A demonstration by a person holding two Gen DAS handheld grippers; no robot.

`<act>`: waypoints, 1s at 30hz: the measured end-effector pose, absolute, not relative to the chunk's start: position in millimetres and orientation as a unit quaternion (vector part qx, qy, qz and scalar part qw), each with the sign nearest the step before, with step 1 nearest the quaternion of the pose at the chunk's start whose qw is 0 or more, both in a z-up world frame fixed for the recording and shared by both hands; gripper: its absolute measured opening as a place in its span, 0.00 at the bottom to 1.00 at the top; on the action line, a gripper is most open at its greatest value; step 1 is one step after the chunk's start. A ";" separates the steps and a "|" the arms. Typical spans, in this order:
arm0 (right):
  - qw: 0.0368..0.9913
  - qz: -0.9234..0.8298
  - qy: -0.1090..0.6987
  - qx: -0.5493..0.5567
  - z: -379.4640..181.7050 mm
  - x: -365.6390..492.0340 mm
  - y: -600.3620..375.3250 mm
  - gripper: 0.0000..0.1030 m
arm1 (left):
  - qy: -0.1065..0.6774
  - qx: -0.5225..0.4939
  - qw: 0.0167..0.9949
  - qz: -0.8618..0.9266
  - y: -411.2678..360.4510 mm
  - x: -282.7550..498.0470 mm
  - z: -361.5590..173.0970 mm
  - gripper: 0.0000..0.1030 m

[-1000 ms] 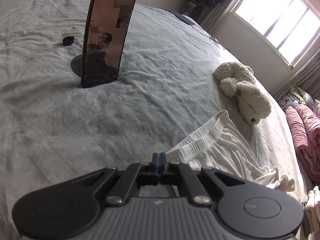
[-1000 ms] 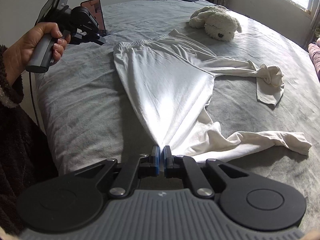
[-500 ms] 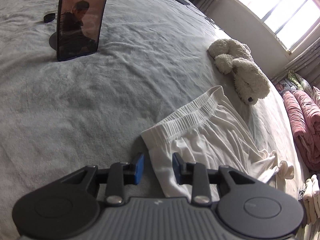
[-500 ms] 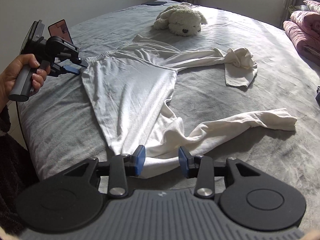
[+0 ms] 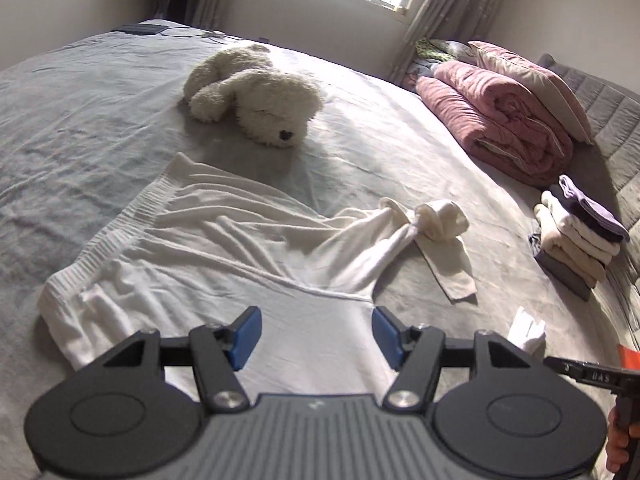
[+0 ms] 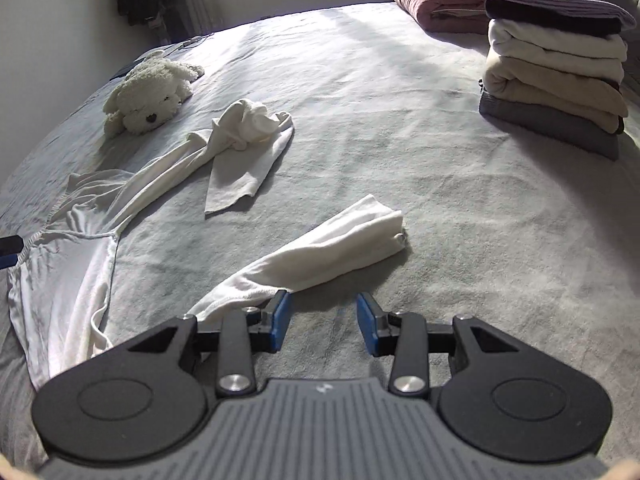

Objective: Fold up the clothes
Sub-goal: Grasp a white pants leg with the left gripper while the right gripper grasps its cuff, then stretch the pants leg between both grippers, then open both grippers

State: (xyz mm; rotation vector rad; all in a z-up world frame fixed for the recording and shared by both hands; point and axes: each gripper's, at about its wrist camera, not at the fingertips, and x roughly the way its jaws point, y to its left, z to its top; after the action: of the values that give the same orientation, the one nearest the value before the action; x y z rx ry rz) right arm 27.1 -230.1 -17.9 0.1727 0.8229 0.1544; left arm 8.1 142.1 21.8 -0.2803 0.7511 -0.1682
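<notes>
White long pants (image 5: pixel 224 256) lie spread on the grey bed, waistband to the left, one leg ending in a knotted bunch (image 5: pixel 436 220). My left gripper (image 5: pixel 316 338) is open and empty, just above the pants' seat. In the right wrist view the pants (image 6: pixel 72 272) lie at left, the knotted leg (image 6: pixel 244 128) farther back, and the other leg (image 6: pixel 332 252) stretches ahead. My right gripper (image 6: pixel 323 322) is open and empty over the bed, its left finger beside that leg.
A white plush dog (image 5: pixel 256 100) lies beyond the pants. A stack of folded clothes (image 6: pixel 556 64) stands at the right. A rolled pink duvet (image 5: pixel 504 120) and pillow lie at the far right. The grey bedsheet (image 6: pixel 460 208) stretches between them.
Both grippers went from shut to wide open, and the right one let go of the pants. Both views have swung right, toward the legs and the stack; the phone stand has left the view.
</notes>
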 end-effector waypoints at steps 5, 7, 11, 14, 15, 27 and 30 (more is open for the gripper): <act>0.903 0.062 0.399 0.143 -31.0 46.7 -261.4 0.40 | 0.379 -0.091 0.898 -0.204 72.6 7.7 5.6 0.58; 0.907 0.066 0.388 0.152 -32.5 52.3 -266.2 0.40 | 0.382 -0.077 0.889 -0.239 50.0 5.5 -1.5 0.58; 0.908 0.080 0.378 0.160 -39.6 61.1 -267.5 0.33 | 0.387 -0.044 0.875 -0.287 17.6 0.5 -15.3 0.53; 0.910 0.083 0.375 0.155 -39.6 59.5 -267.6 0.02 | 0.395 -0.024 0.871 -0.291 6.6 -0.1 -26.3 0.36; 0.910 0.080 0.373 0.160 -37.7 57.4 -269.2 0.02 | 0.398 -0.020 0.871 -0.289 4.8 0.1 -29.7 0.24; 0.942 0.028 0.284 0.175 34.0 -20.0 -295.5 0.01 | 0.351 -0.035 0.877 -0.326 -0.8 -18.5 -11.7 0.06; 0.949 0.004 0.260 0.176 47.9 -44.6 -301.1 0.01 | 0.338 -0.052 0.870 -0.355 -2.5 -26.1 -4.2 0.05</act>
State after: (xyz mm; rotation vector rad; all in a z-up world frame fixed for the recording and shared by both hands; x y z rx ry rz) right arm -44.6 -301.1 47.9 0.3589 0.5288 0.0082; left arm -26.1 -2.5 -4.2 -0.1086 0.7076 -0.7426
